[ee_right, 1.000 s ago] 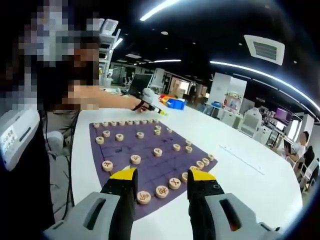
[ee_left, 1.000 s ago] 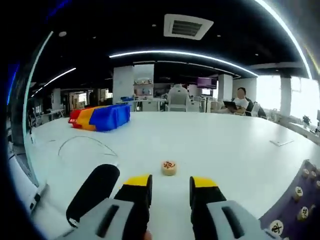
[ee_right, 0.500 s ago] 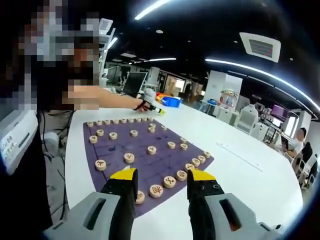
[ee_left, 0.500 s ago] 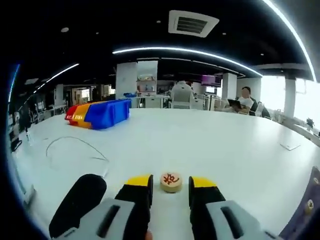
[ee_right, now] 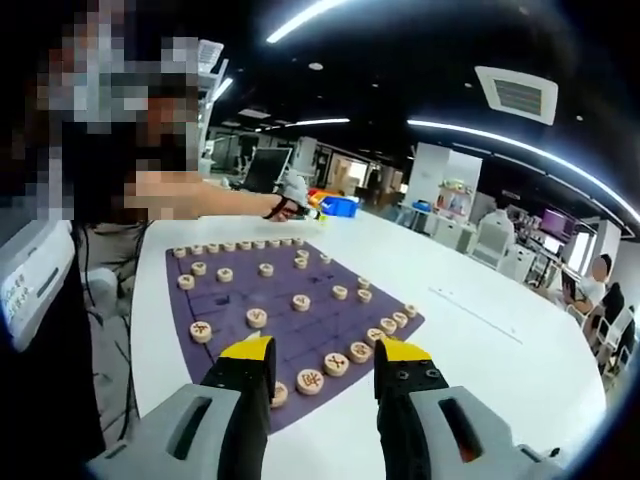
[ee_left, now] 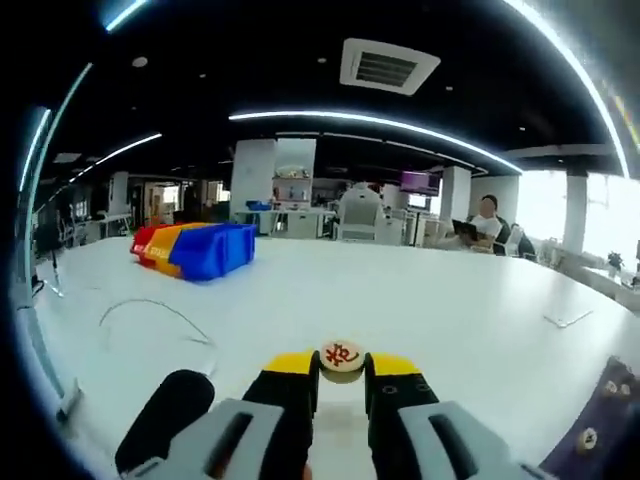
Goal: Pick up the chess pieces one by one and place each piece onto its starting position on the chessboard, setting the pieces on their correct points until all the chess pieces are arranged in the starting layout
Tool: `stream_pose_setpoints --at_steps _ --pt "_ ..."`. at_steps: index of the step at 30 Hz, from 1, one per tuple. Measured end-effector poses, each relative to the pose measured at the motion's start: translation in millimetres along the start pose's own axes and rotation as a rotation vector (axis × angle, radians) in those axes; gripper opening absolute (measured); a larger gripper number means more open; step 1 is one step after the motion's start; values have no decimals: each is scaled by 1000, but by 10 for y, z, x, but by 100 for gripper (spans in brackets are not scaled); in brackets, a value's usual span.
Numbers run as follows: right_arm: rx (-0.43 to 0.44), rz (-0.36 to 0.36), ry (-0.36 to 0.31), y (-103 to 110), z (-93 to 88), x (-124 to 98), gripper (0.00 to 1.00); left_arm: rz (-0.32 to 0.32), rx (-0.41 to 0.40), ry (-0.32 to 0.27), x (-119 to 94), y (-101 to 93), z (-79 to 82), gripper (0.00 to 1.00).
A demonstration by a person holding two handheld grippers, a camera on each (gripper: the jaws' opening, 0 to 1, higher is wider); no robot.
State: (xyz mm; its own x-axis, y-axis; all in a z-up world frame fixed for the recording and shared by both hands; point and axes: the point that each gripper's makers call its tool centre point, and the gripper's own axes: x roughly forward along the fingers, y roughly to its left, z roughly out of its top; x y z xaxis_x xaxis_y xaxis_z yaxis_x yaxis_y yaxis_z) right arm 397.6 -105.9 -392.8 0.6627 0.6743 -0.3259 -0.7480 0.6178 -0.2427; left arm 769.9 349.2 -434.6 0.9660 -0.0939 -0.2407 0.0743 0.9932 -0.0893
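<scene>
Left tongs [ee_left: 342,366] pinch one chess piece [ee_left: 342,357].

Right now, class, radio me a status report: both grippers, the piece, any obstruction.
Left gripper shut on chess piece, off the board. Right gripper open, empty, above chessboard. Nothing in the way.

left gripper [ee_left: 342,372]: grey body, black jaws, yellow tips, black round handle | right gripper [ee_right: 323,362]: grey body, slots, black jaws, yellow tips
</scene>
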Motion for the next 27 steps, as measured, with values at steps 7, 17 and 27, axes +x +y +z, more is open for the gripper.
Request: stream_pose_setpoints --at_steps 7,17,27 --pt "-9 29 2 78 -1 -32 41 -132 -68 -43 -379 -514 288 20" --pt "-15 38 -2 85 18 -74 41 -382 56 -6 -1195 -1793 3 20" --pt "-16 34 -6 67 31 -93 41 -801 130 127 -2366 -3265 -664 20"
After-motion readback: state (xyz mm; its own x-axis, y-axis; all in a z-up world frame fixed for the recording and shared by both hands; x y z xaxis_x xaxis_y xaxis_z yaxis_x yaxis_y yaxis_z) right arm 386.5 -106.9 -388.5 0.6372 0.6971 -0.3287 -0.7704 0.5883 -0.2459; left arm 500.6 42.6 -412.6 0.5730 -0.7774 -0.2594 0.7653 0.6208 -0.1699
